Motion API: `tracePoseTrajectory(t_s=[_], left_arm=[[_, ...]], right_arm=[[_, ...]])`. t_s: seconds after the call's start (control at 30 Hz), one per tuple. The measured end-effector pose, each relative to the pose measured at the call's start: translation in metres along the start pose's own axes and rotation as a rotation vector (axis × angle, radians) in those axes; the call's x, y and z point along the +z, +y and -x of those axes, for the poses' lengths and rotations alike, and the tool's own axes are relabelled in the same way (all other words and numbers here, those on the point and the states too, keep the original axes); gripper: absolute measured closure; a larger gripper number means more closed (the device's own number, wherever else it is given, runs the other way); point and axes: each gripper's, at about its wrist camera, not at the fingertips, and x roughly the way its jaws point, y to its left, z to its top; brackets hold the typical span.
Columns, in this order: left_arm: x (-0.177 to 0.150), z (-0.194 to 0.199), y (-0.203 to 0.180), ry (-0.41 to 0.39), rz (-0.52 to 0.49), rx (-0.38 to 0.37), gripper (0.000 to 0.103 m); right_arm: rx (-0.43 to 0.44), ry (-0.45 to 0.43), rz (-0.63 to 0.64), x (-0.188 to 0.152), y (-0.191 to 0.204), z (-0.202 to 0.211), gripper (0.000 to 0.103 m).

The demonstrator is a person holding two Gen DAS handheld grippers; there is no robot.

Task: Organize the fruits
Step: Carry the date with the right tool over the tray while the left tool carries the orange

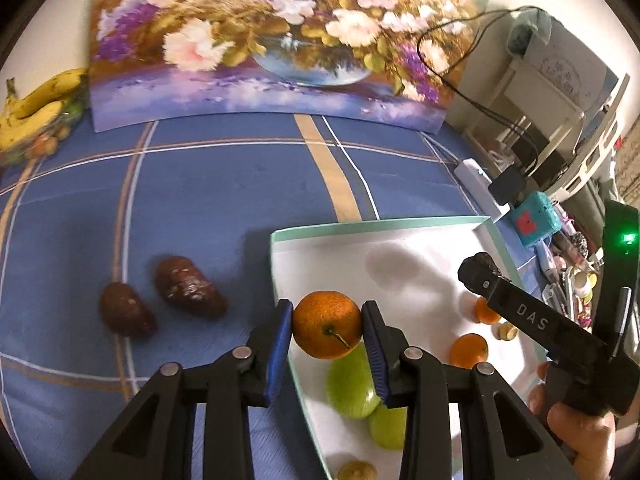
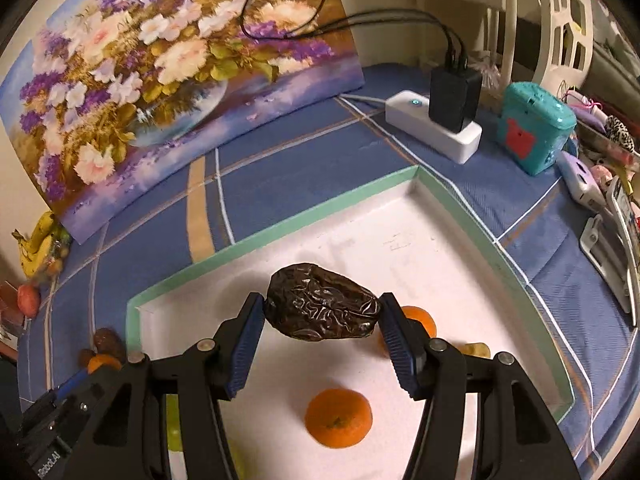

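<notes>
Blue checked cloth [image 1: 208, 200] is covering the table, and a white tray with a mint-green rim [image 1: 380, 224] is sitting on it at the lower right of the left wrist view. The left gripper [image 1: 327, 326] is pinching one orange [image 1: 327, 325] between its blue pads, over the tray's left edge. The right gripper [image 2: 322, 318] is clamping one wrinkled dark date [image 2: 322, 307] at the centre of the right wrist view, above the tray floor.

Counting the tray in the left view: two small oranges [image 1: 469, 350] are lying at the right, two green fruits [image 1: 352, 384] are touching each other at the bottom centre, and two small yellowish-brown fruits [image 1: 357, 471] are showing, one at the bottom edge and one beside the oranges. Two more dark dates [image 1: 188, 288] are lying close together on the cloth, left of the tray.

One bunch of bananas [image 1: 36, 108] is resting at the upper left, beside a flower painting [image 1: 272, 40].
</notes>
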Motion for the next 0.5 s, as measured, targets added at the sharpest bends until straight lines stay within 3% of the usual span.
tracePoseTrajectory(t_s=[0.5], left_arm=[[-0.003,-0.03,-0.004,0.039,-0.014,0.024,0.066]], right_arm=[[-0.009,0.001,0.042,0.0,0.001,-0.011,0.043]])
